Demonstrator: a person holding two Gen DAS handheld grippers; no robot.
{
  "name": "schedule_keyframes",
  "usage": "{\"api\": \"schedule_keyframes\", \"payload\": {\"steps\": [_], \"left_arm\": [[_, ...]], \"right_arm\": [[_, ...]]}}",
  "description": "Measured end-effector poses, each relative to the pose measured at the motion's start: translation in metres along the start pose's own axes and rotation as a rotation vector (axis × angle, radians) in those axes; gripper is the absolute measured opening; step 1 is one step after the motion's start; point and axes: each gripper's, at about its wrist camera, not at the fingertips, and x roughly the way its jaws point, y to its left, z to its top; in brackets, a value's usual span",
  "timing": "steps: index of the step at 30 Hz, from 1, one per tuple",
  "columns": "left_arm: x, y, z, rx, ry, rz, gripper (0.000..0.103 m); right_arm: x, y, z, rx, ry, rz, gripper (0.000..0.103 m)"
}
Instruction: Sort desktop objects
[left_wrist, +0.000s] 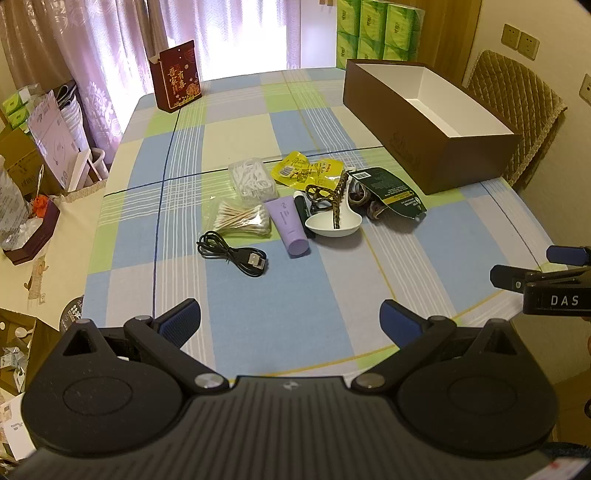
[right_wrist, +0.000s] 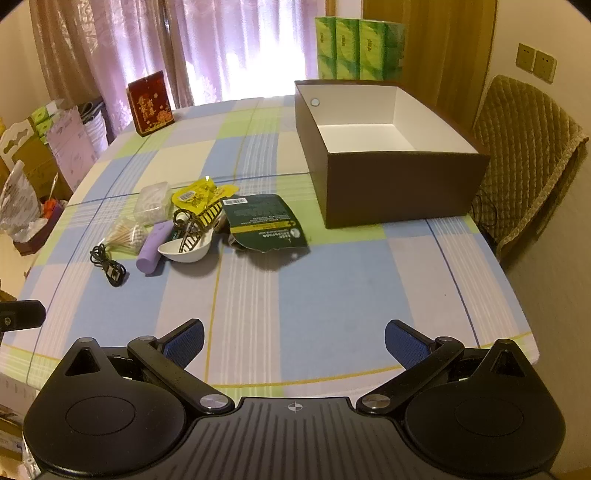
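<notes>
A pile of small objects lies mid-table: a black USB cable, a bag of cotton swabs, a lilac tube, a white spoon with a brown hair clip across it, a clear box of floss picks, yellow packets and a dark green pouch. An open brown box with a white inside stands at the far right. My left gripper is open and empty, near the table's front edge. My right gripper is open and empty too, also shown in the left wrist view.
The table has a checked cloth. A red gift box stands at the far left corner. Green tissue packs are stacked behind the table. A padded chair stands at the right. Boxes and clutter fill the left side.
</notes>
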Motion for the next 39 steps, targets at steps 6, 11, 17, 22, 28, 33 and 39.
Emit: {"api": "schedule_keyframes", "payload": {"steps": [6, 11, 17, 22, 28, 33, 39], "left_arm": [[0.004, -0.001, 0.003, -0.006, 0.011, 0.002, 0.102], [0.006, -0.002, 0.003, -0.004, 0.02, 0.001, 0.102], [0.007, -0.002, 0.003, -0.005, 0.023, 0.009, 0.102], [0.008, -0.001, 0.002, -0.012, 0.024, 0.012, 0.102], [0.007, 0.001, 0.002, -0.017, 0.026, 0.018, 0.102], [0.008, 0.001, 0.002, -0.016, 0.028, 0.022, 0.102], [0.011, 0.0, 0.005, -0.018, 0.034, 0.023, 0.102]], "right_arm": [[0.002, 0.0, 0.002, -0.012, 0.004, 0.0, 0.101], [0.004, -0.001, 0.002, -0.01, 0.009, 0.002, 0.101], [0.006, 0.002, 0.004, -0.019, 0.012, 0.01, 0.101], [0.008, 0.004, 0.006, -0.03, 0.012, 0.016, 0.101], [0.011, 0.007, 0.008, -0.042, 0.012, 0.024, 0.101], [0.013, 0.006, 0.011, -0.047, 0.011, 0.031, 0.101], [0.016, 0.004, 0.014, -0.048, 0.015, 0.043, 0.101]]}}
